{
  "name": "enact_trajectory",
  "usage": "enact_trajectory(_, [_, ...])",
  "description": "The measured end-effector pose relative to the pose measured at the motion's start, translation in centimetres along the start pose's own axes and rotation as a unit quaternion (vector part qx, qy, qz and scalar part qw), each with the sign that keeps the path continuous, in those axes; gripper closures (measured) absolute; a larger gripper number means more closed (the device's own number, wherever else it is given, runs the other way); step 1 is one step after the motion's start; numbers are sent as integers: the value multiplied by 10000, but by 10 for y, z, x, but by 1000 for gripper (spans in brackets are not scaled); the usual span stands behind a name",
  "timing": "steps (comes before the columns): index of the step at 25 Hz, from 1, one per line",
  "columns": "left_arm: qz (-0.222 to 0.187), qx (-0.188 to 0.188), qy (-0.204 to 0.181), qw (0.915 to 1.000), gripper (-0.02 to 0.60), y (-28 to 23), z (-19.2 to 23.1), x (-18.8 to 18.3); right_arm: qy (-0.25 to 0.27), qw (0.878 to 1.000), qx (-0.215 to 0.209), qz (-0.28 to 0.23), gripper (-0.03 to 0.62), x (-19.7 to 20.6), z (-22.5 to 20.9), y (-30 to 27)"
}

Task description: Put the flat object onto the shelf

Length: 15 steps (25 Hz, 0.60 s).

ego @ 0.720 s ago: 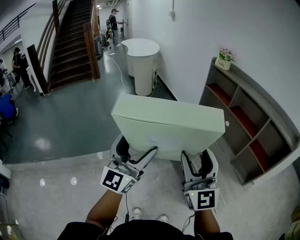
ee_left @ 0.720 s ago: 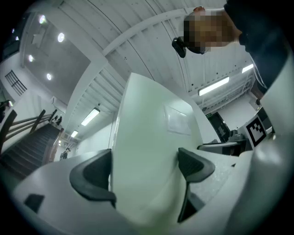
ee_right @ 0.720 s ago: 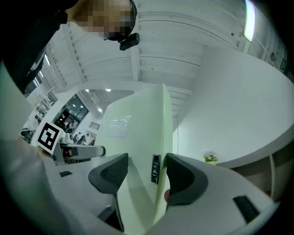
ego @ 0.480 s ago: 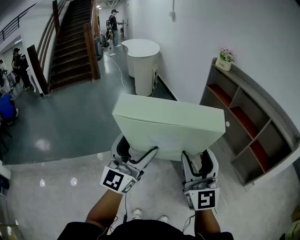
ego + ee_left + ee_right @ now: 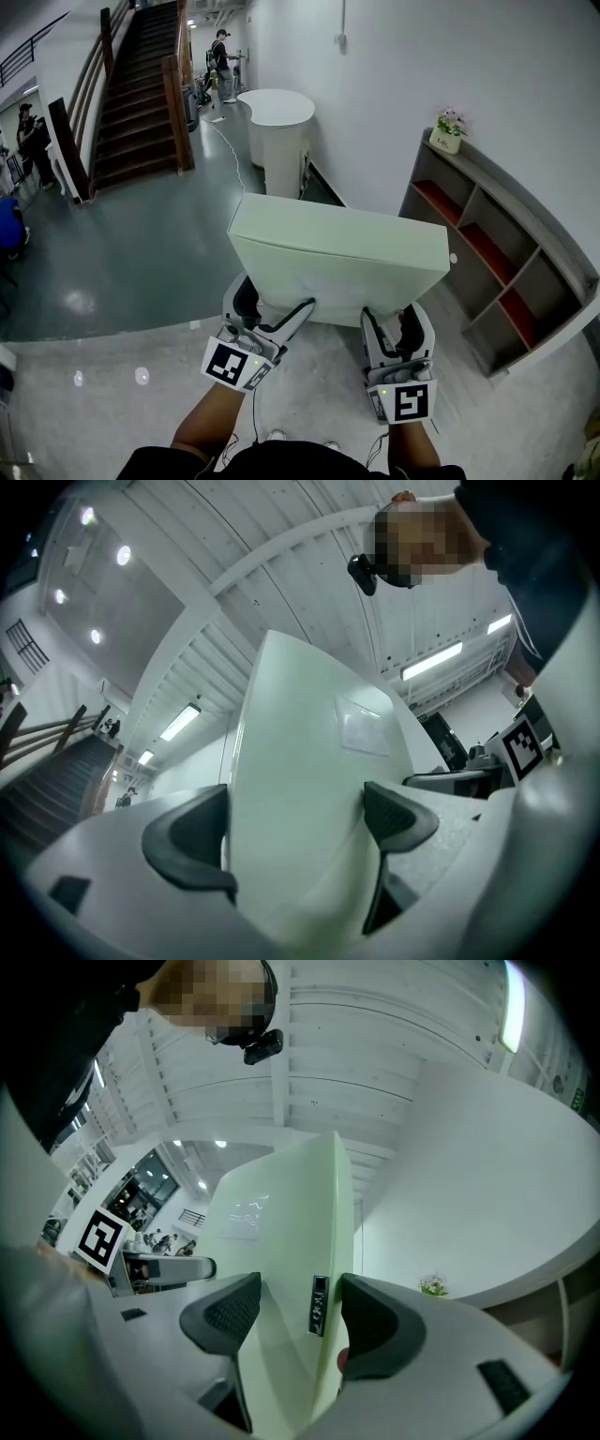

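A flat pale-green box (image 5: 337, 262) is carried in front of me, tilted up, with both grippers clamped on its near edge. My left gripper (image 5: 272, 314) is shut on its left part; in the left gripper view the box (image 5: 309, 789) fills the gap between both dark pads (image 5: 187, 841). My right gripper (image 5: 394, 323) is shut on the right part, and the box (image 5: 291, 1260) sits between its pads (image 5: 225, 1321). The grey shelf unit (image 5: 497, 253) with red-lined compartments stands against the wall at the right.
A small potted plant (image 5: 448, 129) stands on the shelf's top. A white round counter (image 5: 279, 131) is ahead by the wall. A dark staircase (image 5: 136, 89) rises at the upper left. People stand far off (image 5: 220, 56). A cable (image 5: 230, 150) runs along the floor.
The view has shifted slightly, with the box and both grippers a little closer to the shelf side. The grips are unchanged.
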State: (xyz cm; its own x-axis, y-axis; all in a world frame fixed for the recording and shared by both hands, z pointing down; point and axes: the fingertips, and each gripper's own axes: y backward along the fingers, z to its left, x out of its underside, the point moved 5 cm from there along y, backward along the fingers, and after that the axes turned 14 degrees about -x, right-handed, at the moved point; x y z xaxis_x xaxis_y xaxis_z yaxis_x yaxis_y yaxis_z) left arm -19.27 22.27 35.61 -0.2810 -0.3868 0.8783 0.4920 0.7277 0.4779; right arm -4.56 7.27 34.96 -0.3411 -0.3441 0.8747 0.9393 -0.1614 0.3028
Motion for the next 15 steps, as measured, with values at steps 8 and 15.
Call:
enact_trajectory(8, [-138, 220, 114, 9996, 130, -8, 39, -7, 160, 9996, 159, 139, 315, -8, 20, -33])
enact_trajectory(15, [-208, 545, 261, 9980, 130, -13, 51, -4, 286, 9982, 501, 142, 315, -12, 32, -38])
